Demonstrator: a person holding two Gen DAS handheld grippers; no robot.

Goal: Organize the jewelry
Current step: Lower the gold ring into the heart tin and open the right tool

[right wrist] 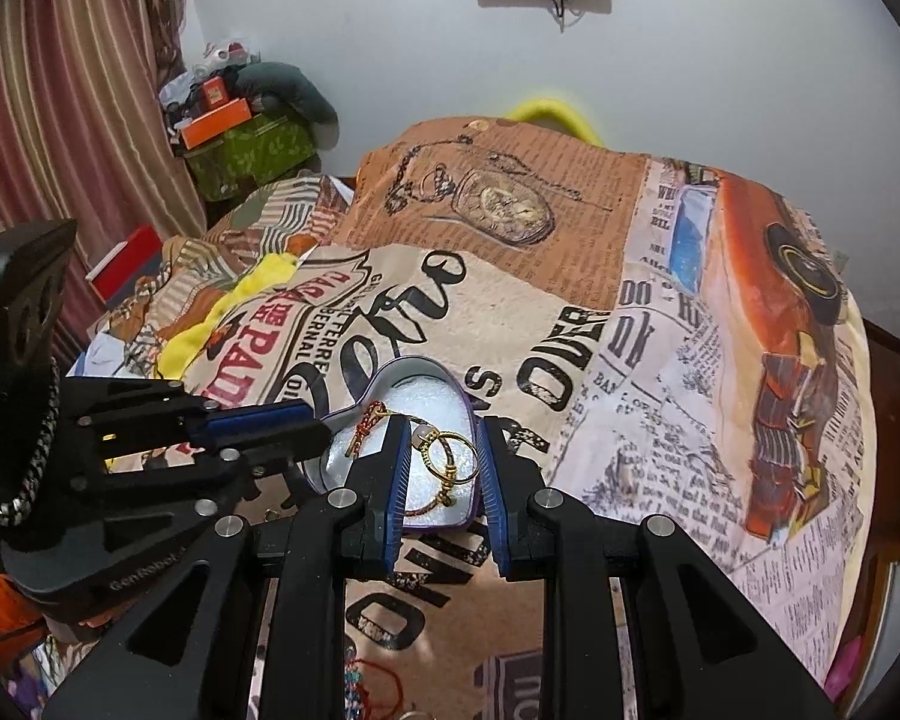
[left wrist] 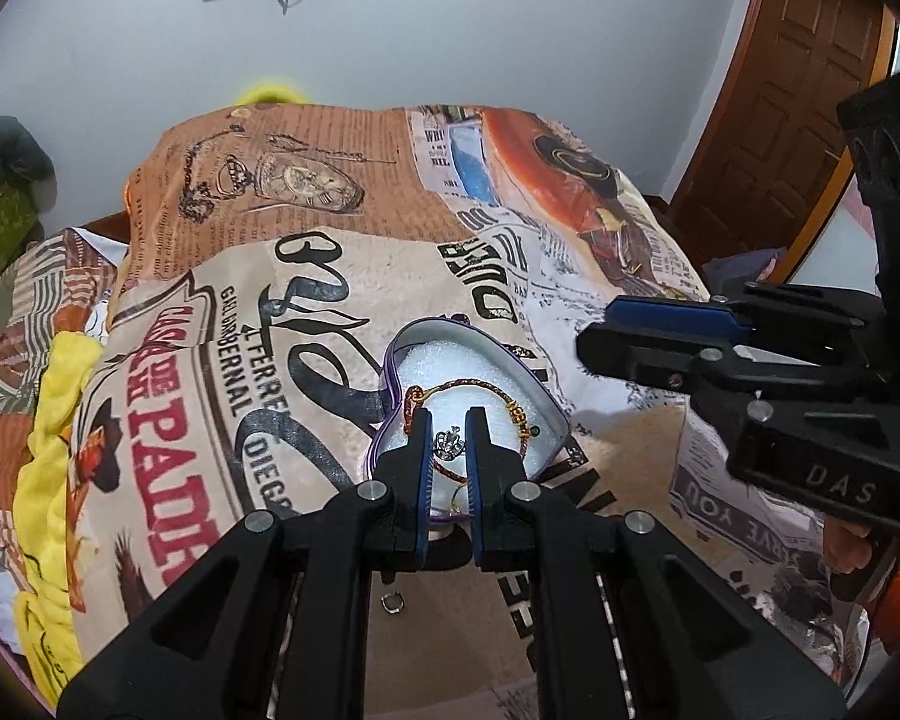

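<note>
A purple heart-shaped tin with white foam inside lies on the printed blanket; it also shows in the right wrist view. A red-and-gold cord bracelet and gold rings lie in it. My left gripper is over the tin, its fingers narrowly apart around a small silver crown ring; contact is unclear. My right gripper is open above the tin's near edge, empty; it also shows from the side in the left wrist view.
A small metal ring lies on the blanket near the left gripper. Beaded and red cord bracelets lie at the near edge. Yellow cloth at left, boxes and curtain far left, wooden door right.
</note>
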